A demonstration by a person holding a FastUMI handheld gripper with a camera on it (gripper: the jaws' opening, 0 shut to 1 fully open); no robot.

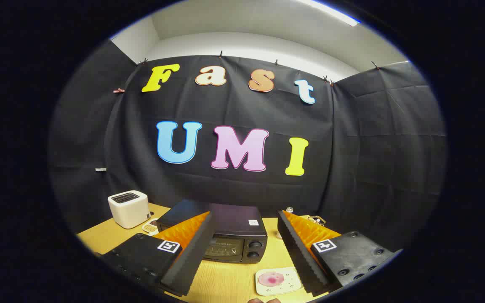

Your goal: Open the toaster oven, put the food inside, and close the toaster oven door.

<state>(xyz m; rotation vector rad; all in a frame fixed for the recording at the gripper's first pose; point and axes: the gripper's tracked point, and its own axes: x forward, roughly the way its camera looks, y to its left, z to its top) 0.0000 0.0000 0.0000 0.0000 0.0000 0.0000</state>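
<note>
Above table (225, 282), claw (242, 269) level, spread wide, empty; toaster oven (230, 240) ahead, door closed.

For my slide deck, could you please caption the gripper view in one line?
Open gripper held above the table, framing the closed toaster oven ahead, food plate nearer, white toaster beyond.

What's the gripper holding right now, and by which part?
Nothing. The gripper is open, fingers spread apart above the table, the toaster oven beyond them.
</note>
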